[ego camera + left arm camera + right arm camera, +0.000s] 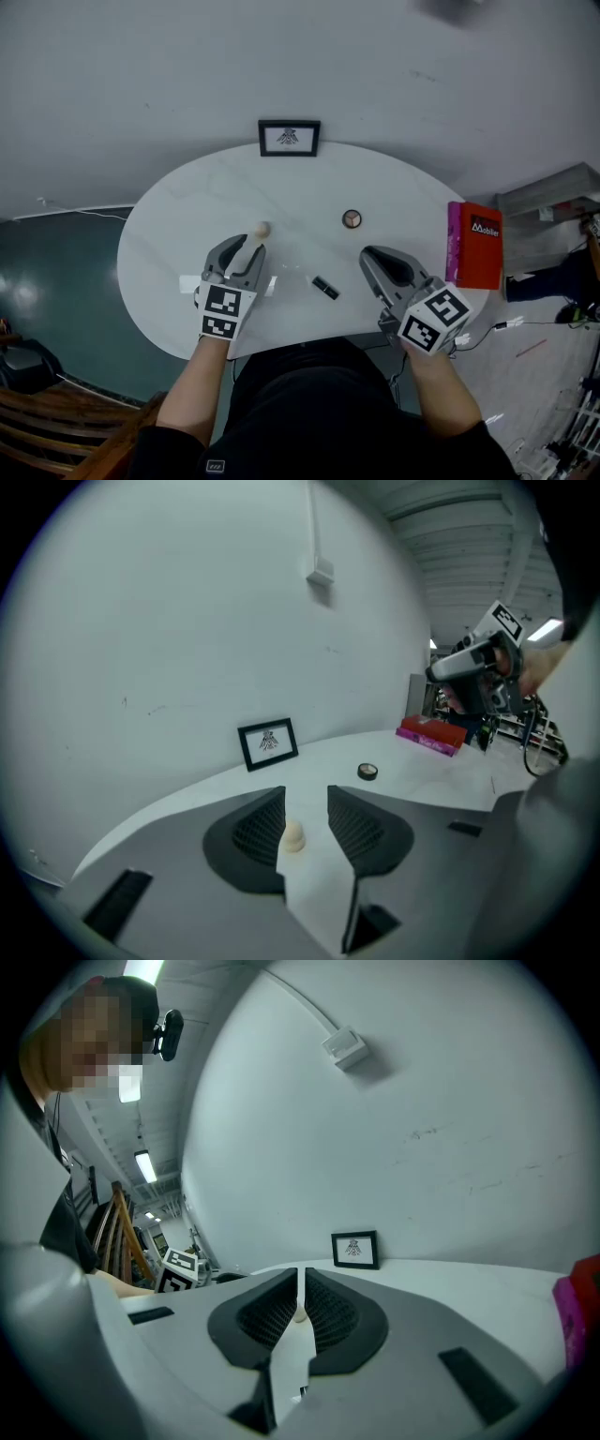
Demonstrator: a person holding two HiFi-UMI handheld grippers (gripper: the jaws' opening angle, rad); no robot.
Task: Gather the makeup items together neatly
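On the white oval table [187, 216] lie a beige makeup sponge [262, 229], a round compact [352, 218] and a small black tube [325, 287]. My left gripper [244, 246] hovers at the front left, jaws apart, with the sponge just past its tips. In the left gripper view the sponge [293, 835] shows in the gap of the gripper [307, 794], close to the left jaw and not pinched. My right gripper [368, 253] is at the front right, shut with nothing in it; the jaws meet in the right gripper view [301, 1274].
A framed picture [289, 138] stands at the table's back edge. A red book [478, 246] on a magenta one lies at the right edge. A pale flat item [190, 283] shows beside the left gripper. A wooden chair [56, 412] stands front left.
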